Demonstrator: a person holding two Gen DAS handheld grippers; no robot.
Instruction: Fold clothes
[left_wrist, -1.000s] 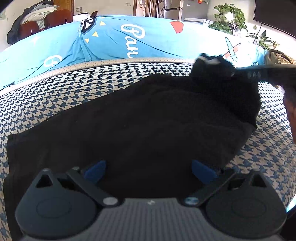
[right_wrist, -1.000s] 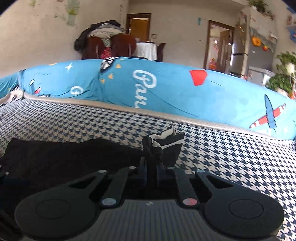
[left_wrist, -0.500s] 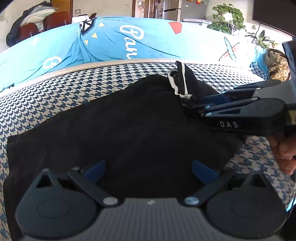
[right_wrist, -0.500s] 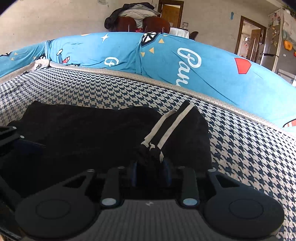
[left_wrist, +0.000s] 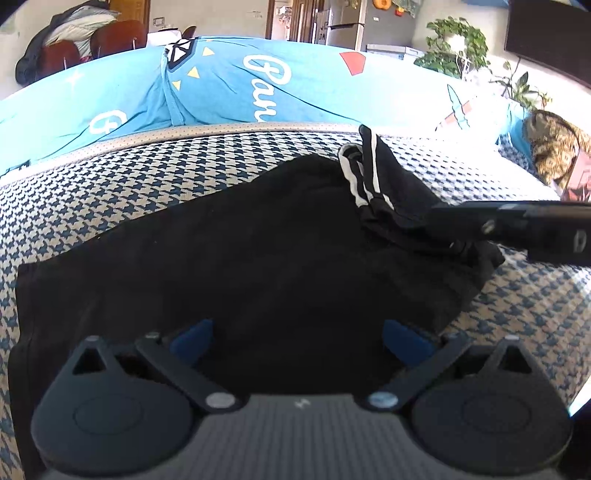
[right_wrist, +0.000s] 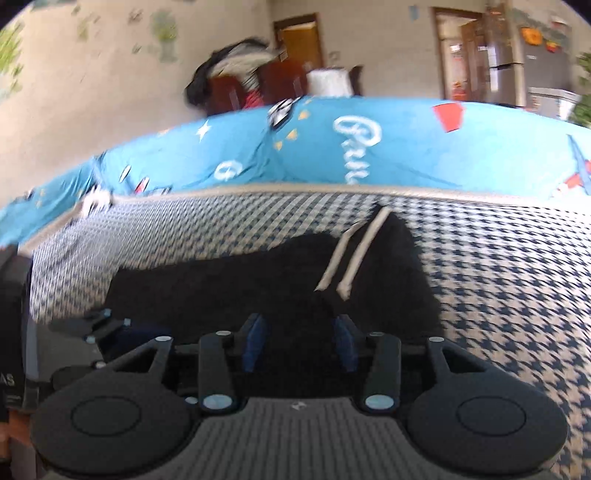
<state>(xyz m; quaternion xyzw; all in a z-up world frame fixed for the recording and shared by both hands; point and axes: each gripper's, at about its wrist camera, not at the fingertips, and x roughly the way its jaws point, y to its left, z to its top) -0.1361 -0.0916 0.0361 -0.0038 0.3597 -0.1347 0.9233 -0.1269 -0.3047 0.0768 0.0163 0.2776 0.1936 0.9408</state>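
The right gripper (right_wrist: 299, 341) is opening, releasing the black garment's (left_wrist: 258, 266) striped cuff (right_wrist: 347, 258) (frame centre); left gripper (left_wrist: 297, 338) gapes empty; smoothing next.

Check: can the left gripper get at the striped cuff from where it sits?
Probably yes: the left gripper stands open over the black garment, and only flat cloth lies before the striped cuff. The right gripper crowds its side.

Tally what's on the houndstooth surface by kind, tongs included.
Black garment with white stripes: 1
Left tongs, open: 1
Right tongs, opening over the garment, pads not pressing it: 1
Total: 3
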